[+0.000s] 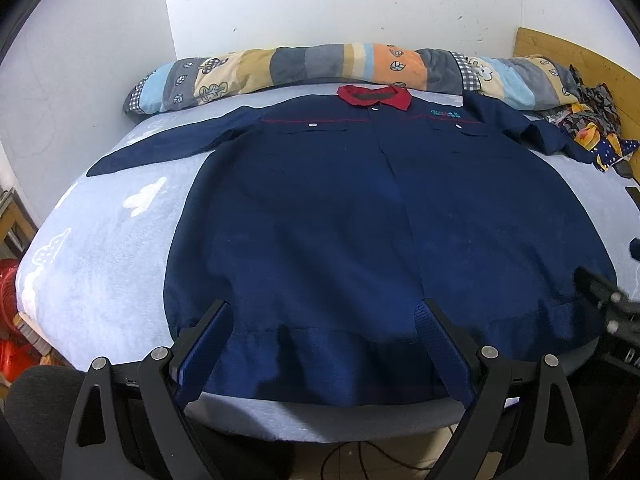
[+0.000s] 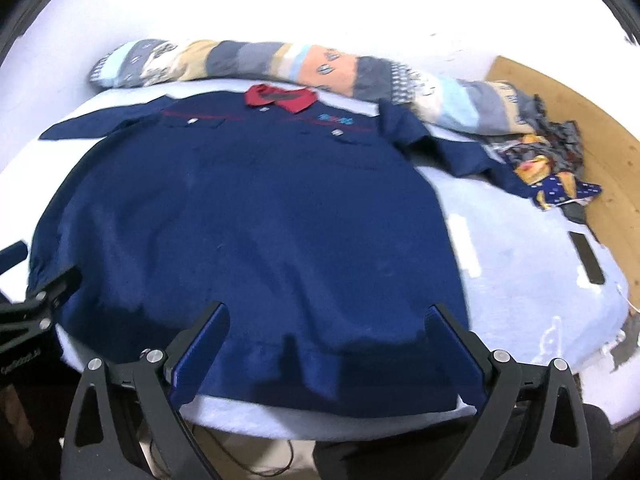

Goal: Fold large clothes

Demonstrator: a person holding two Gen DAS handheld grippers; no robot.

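Pale-blue fleece bed (image 1: 100,264) | navy jacket (image 1: 360,208) flat | white wall (image 1: 320,0) behind

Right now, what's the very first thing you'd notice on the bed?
A big navy shirt with a red collar lies spread flat across the pale blue bed. Behind it, along the wall, a long patchwork pillow stretches. Both open grippers, left and right, hover at the shirt's hem.

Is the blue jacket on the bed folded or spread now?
Spread: the blue jacket lies flat, front up, both sleeves out sideways, on the bed.
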